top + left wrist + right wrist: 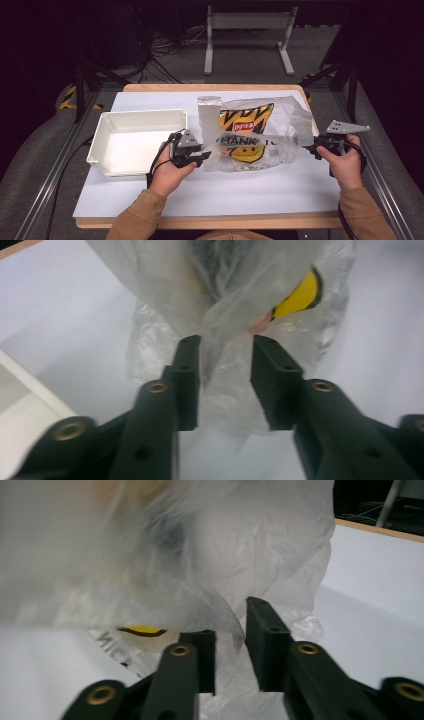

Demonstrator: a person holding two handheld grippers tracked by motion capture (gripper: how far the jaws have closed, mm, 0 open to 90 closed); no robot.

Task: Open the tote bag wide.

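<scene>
Nearest, the left gripper (196,156) stands with jaws partly apart around a fold of the clear plastic bag (280,125) – the right gripper (314,147) likewise, narrower, film between them. Beyond, a chip packet (247,120) lies inside the bag, beside the white tray (107,125).

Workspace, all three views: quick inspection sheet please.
Surface: white sheet over a wooden table.
Job's things: clear plastic bag lying flat, yellow chip packet inside.
Clutter: empty white bin left of the bag.
Grippers: left gripper at the bag's left edge, jaws apart with film between them; right gripper at its right edge, jaws narrowly apart around film, grip not certain.
Cables: black cable at the left hand; loose wires on the floor behind.
Surroundings: grey metal stand, dark room.
</scene>
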